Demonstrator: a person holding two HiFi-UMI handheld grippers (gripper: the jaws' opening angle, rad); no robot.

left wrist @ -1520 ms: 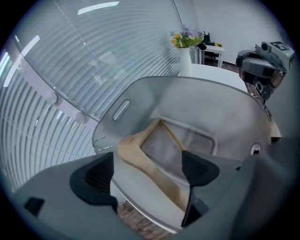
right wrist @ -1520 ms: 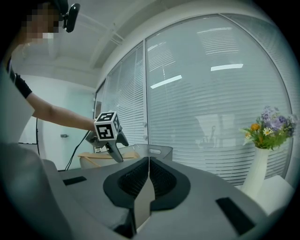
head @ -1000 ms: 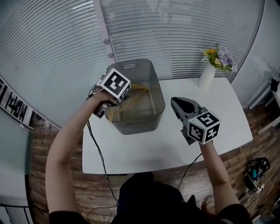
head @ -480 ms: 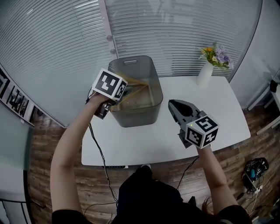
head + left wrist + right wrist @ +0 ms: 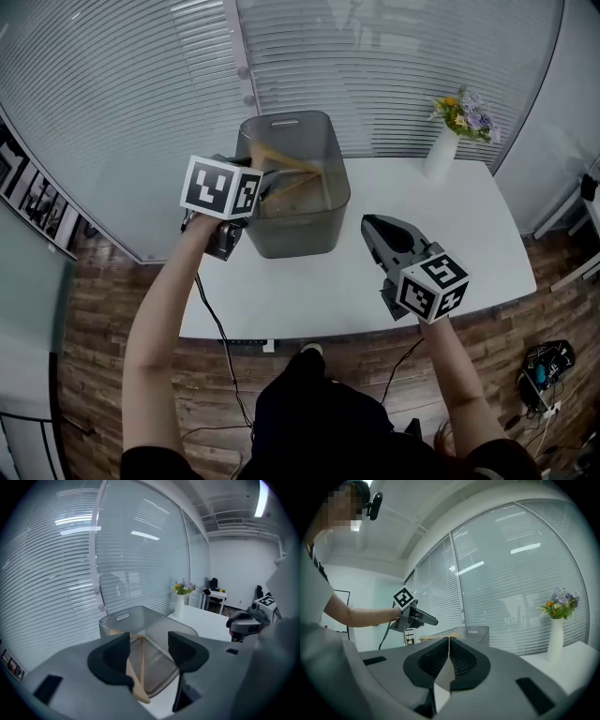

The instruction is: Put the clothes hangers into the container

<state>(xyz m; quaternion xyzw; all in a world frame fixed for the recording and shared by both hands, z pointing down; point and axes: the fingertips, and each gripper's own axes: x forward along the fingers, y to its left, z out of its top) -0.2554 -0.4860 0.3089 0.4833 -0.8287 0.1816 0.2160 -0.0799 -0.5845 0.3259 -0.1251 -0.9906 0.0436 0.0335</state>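
Note:
A grey plastic container [image 5: 298, 228] stands at the back left of the white table [image 5: 487, 234]. Wooden clothes hangers [image 5: 292, 174] lean inside it, their ends near the rim. My left gripper [image 5: 264, 183] hovers at the container's left rim. In the left gripper view its jaws [image 5: 149, 656] are apart and closing, with nothing pressed between them; the hangers [image 5: 136, 670] lie beyond, in the container [image 5: 159, 625]. My right gripper [image 5: 370, 225] hangs over the table right of the container, its pads [image 5: 449, 651] shut together on nothing.
A white vase [image 5: 439, 152] with flowers [image 5: 466, 111] stands at the table's back right. Glass walls with blinds close off the back. A cable [image 5: 214, 323] hangs from the left gripper down past the table's front edge.
My left gripper has drawn back to the left, from over the container's opening to its left rim. The right gripper has barely shifted.

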